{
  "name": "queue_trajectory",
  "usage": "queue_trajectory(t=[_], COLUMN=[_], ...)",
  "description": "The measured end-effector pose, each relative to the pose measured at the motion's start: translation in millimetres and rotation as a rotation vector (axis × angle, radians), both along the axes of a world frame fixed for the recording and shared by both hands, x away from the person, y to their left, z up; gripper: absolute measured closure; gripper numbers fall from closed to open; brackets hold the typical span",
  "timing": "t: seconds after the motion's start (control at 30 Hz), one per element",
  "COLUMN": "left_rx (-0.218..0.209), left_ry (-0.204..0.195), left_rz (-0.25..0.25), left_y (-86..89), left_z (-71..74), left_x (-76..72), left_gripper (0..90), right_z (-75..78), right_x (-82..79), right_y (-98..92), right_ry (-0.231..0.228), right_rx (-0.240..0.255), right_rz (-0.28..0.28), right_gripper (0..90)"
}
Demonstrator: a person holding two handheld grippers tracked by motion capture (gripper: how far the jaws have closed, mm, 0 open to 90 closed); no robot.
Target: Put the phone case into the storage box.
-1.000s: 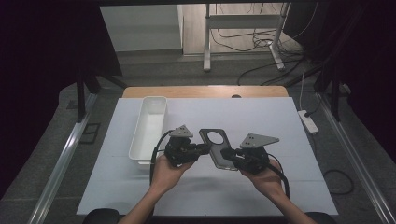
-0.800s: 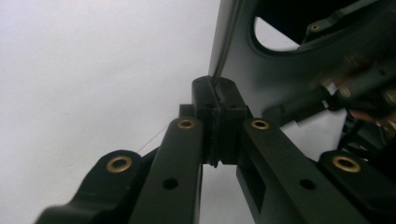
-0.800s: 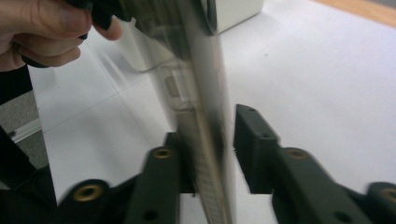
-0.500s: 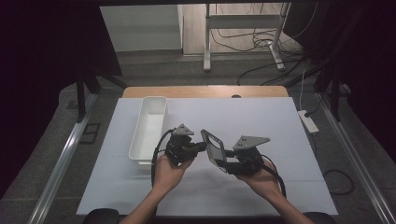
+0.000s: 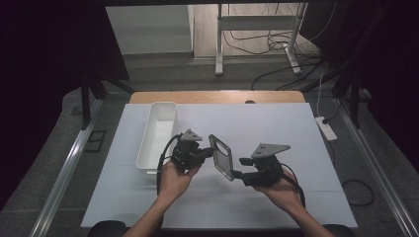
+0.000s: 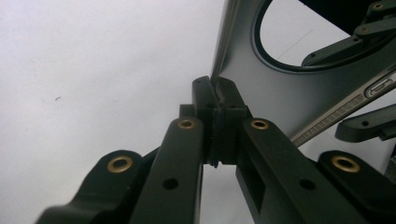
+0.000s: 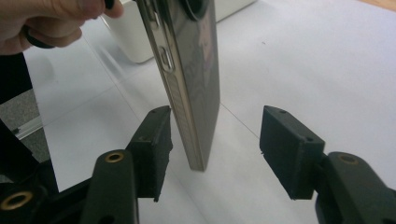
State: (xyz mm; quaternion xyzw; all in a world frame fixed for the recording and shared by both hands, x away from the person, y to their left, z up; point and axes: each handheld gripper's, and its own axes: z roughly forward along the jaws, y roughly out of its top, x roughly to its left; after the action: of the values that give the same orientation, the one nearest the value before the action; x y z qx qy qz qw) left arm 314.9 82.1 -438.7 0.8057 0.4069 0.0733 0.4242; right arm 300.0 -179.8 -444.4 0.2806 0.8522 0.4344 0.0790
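Case: one dark phone case [image 5: 222, 157] stood on edge above the white mat [image 5: 276, 128], just right of the white bin [image 5: 157, 136].
Left gripper [image 6: 215, 95]: I had it pinched tight on the case's edge beside the round camera hole.
Right gripper [image 7: 214, 149]: I had just been spreading its jaws; they stood apart, the case's lower corner between them, pads off it.
Progress: handover to the left looked done; placing remained, I reckoned.
Count: one case, one bin, two grippers.
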Motion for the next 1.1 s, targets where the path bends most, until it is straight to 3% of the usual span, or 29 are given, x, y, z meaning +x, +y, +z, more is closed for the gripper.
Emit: queue_trajectory(t=[0.37,0.73,1.1], left_rx=[-0.004,0.025,0.037], left_ry=[0.012,0.014,0.009], left_rz=[0.015,0.018,0.029], left_y=[11.8,17.7,25.5], left_z=[2.0,5.0,10.0], left_x=[4.9,9.1,15.1], left_gripper=[88.9,88.9,88.9], right_z=[-2.2,-2.7,-4.5], right_x=[4.2,4.5,0.6], right_y=[-12.0,-27.1,-39.8], right_ry=[0.026,0.041,0.053], right_rx=[-0.025,-0.019,-0.051], right_rz=[-0.018,-0.039,-0.053], right_gripper=[34.4,27.7,20.4])
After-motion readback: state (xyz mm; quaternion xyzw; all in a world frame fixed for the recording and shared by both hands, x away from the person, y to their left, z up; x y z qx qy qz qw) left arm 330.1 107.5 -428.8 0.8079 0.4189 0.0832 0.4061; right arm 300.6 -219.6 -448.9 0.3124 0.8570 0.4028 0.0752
